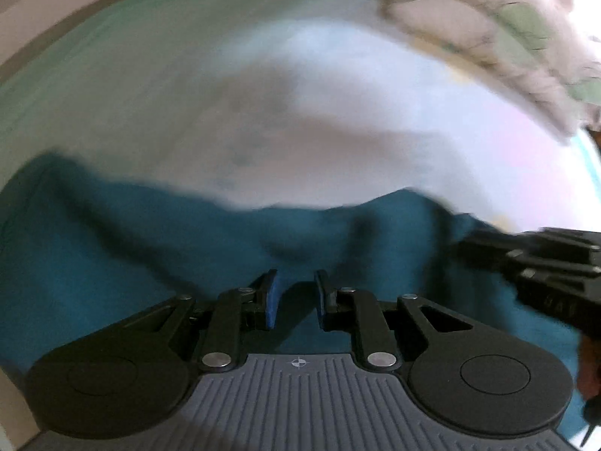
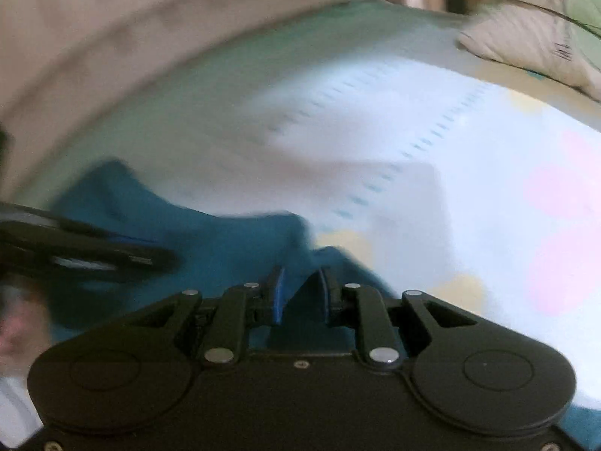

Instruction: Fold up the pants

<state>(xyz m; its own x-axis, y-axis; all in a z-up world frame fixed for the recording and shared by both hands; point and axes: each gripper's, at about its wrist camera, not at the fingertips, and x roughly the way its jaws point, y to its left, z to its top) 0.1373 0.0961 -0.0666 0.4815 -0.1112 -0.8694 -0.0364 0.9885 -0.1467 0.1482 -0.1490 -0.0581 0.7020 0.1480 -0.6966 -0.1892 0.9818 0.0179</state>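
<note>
Teal pants (image 1: 169, 248) lie on a pale bed sheet (image 1: 338, 112); both views are motion-blurred. My left gripper (image 1: 296, 297) hangs low over the pants, its blue pads apart with a fold of teal cloth between them. My right gripper (image 2: 300, 293) is also over the pants (image 2: 210, 240), near their right edge, its pads apart with teal cloth between them. The right gripper shows in the left wrist view (image 1: 533, 267) at the right. The left gripper shows in the right wrist view (image 2: 86, 251) at the left.
A quilted patterned pillow (image 1: 488, 22) lies at the far right of the bed, also in the right wrist view (image 2: 533, 34). A beige bed frame (image 2: 112, 30) curves along the far side. The sheet (image 2: 488, 188) has pink and yellow patches.
</note>
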